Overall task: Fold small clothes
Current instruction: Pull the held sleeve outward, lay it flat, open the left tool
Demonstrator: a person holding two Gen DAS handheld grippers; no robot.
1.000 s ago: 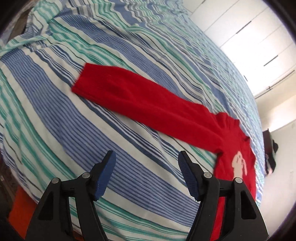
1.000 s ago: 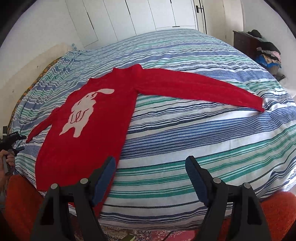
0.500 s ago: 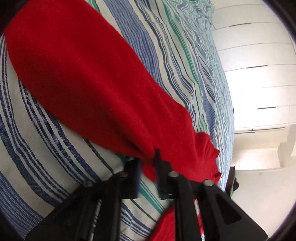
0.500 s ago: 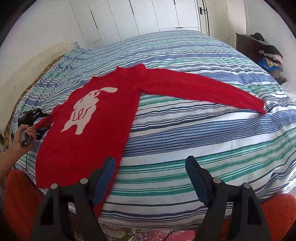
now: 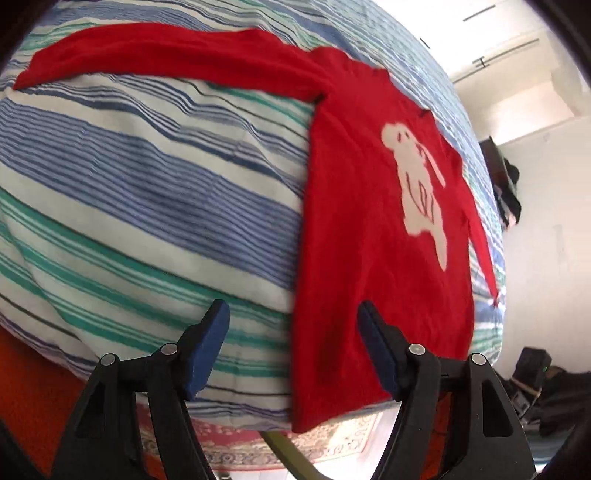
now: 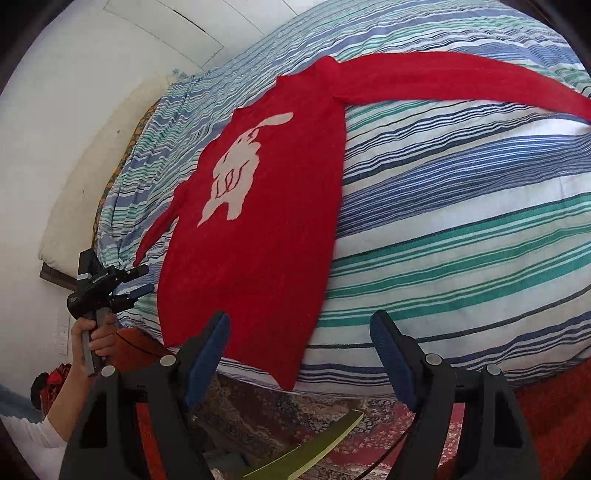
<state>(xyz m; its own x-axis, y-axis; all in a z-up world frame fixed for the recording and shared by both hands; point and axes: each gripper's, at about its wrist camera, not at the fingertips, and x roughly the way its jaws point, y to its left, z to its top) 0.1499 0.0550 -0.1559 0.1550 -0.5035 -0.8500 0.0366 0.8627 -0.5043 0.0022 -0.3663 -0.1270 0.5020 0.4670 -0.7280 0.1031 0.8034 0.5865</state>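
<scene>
Right wrist view looks across a bed covered in a blue, green and white striped sheet, with a red sweater spread front-up on it. The sweater bears a pale rabbit motif on its chest, and its hem hangs over the bed's near edge. One sleeve stretches flat toward the bed's right side; the other sleeve runs down toward the left edge. The right gripper hangs wide open just off the near edge, holding nothing, its left pad in front of the sweater's hem. At the bed's left edge the person's hand holds the left gripper, whose fingers sit parted just beside the cuff of the shorter-looking sleeve, gripping nothing. From the left wrist view, the left gripper is likewise spread open with empty pads, hovering off the bed's edge, and the red sweater lies ahead with its rabbit motif visible and one long sleeve extended across the striped sheet. A patterned rug lies on the floor below the bed, and white wardrobe doors stand beyond it.
</scene>
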